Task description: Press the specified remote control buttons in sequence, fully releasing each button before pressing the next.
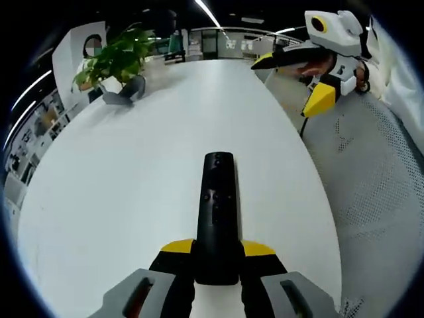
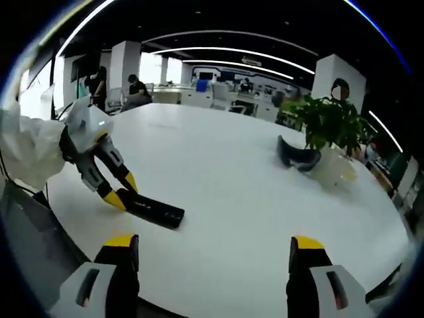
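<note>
1. The left tool point(image 1: 216, 255) is clamped on the near end of the black remote control point(image 1: 217, 222), its yellow-tipped jaws pressed against the two long sides. This grip appears meant to steady the remote so that it does not slide when a button is pushed.

2. The remote lies flat on the white tabletop point(image 1: 119, 192), its button face up and its far end pointing away from the left tool. That leaves the buttons bare and open to reach from above.

3. In the right gripper view the left tool point(image 2: 122, 193) shows holding the remote point(image 2: 156, 212) near the tabletop's point(image 2: 225, 172) edge, so the held end is close to the person.

4. The right tool point(image 2: 213, 255) has its jaws wide apart with nothing between them. It hangs well apart from the remote, seemingly not yet brought to a button.

5. In the left gripper view the right tool point(image 1: 311, 86) sits off beyond the tabletop's far side edge.

6. A potted plant point(image 2: 328, 129) and a dark curved object point(image 2: 296, 156) stand farther off on the tabletop, well clear of the remote.
</note>
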